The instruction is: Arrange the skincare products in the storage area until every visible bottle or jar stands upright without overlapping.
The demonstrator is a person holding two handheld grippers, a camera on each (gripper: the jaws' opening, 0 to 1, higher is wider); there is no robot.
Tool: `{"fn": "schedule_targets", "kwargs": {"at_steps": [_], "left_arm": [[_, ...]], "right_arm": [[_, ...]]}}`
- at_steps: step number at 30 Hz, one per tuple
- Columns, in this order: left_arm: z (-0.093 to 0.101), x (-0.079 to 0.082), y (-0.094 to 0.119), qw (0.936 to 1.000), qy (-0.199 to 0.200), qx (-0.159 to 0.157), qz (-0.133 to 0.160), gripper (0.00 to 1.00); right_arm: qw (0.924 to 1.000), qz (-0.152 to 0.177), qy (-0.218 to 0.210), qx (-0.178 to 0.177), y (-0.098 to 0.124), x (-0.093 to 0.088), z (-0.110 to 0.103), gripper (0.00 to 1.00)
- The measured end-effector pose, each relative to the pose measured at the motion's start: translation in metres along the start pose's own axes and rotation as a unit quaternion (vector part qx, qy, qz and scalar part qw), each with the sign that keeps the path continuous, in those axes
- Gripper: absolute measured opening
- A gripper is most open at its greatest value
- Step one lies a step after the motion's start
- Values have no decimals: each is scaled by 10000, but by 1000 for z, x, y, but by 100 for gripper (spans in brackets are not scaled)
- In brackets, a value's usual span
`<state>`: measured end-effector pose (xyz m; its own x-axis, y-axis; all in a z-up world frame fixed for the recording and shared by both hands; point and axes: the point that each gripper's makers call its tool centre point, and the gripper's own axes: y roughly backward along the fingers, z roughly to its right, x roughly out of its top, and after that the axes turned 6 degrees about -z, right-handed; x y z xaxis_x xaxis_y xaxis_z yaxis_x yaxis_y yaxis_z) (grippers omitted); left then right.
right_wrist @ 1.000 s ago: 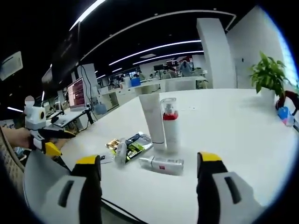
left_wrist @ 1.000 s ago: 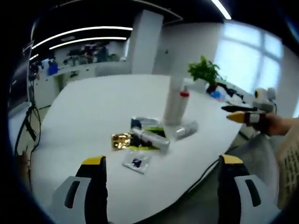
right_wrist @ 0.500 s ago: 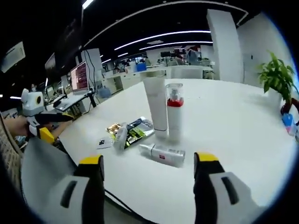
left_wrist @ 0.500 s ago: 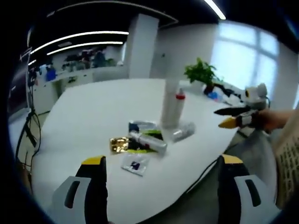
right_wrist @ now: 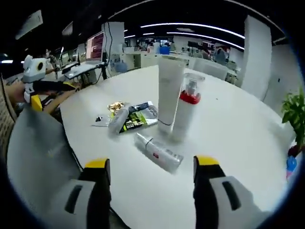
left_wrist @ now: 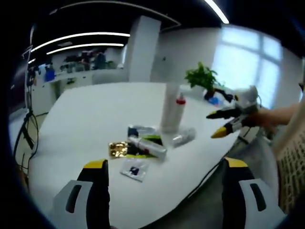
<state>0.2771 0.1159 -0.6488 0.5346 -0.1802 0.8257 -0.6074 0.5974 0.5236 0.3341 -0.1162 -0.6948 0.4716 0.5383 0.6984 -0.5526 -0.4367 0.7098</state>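
Left gripper [left_wrist: 164, 164]: jaws apart, empty, short of the table [left_wrist: 86, 114] edge. Ahead: sachets [left_wrist: 135, 169], one lying bottle [left_wrist: 147, 147], upright tube [left_wrist: 170, 107]. Right gripper [right_wrist: 151, 164]: spread, empty; another lying bottle [right_wrist: 158, 152] just ahead, near the rim. Bare tabletop beyond.

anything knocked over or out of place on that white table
Yes. Two bottles lie on their sides: a clear one with a red label in front of the standing pair, and a silvery one resting across the flat sachets. The tall white tube and the red-collared pump bottle stand upright. Both claws are open, holding nothing.
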Motion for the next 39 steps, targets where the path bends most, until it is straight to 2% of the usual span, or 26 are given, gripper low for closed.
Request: {"fn": "schedule_targets", "kwargs": {"at_steps": [3, 9, 10, 11, 15, 17, 27, 30, 32, 39], "left_arm": [[0, 0, 0, 10000, 5, -14, 9, 97], [1, -2, -1, 10000, -27, -32, -33, 97], [2, -3, -2, 10000, -52, -49, -64, 97], [2, -4, -2, 9999, -56, -54, -73, 97], [5, -7, -3, 9998, -104, -117, -156, 97], [5, -8, -3, 9997, -111, -124, -189, 97], [5, -8, -4, 9996, -39, -161, -219, 95], [5, -10, -6, 9995, -51, -157, -265, 95], [5, -10, -6, 9995, -11, -160, -277, 95], [1, -7, -4, 9995, 204, -151, -177, 94]], "right_arm": [[9993, -207, 265, 150, -8, -2, 2, 62], [9923, -592, 992, 437, -24, -4, 1, 60], [9884, -715, 1243, 509, -29, -5, 1, 59], [9872, -742, 1306, 532, -30, -5, 1, 59], [9726, -1037, 1950, 728, -42, -7, 0, 57], [9682, -1091, 2101, 807, -47, -6, -1, 56], [9537, -1371, 2459, 1057, -70, -7, 8, 45], [9478, -1497, 2554, 1182, -79, -11, 8, 41], [9412, -1593, 2699, 1262, -85, -14, 6, 40], [9279, -1787, 2948, 1419, -97, -20, 2, 34]]}}
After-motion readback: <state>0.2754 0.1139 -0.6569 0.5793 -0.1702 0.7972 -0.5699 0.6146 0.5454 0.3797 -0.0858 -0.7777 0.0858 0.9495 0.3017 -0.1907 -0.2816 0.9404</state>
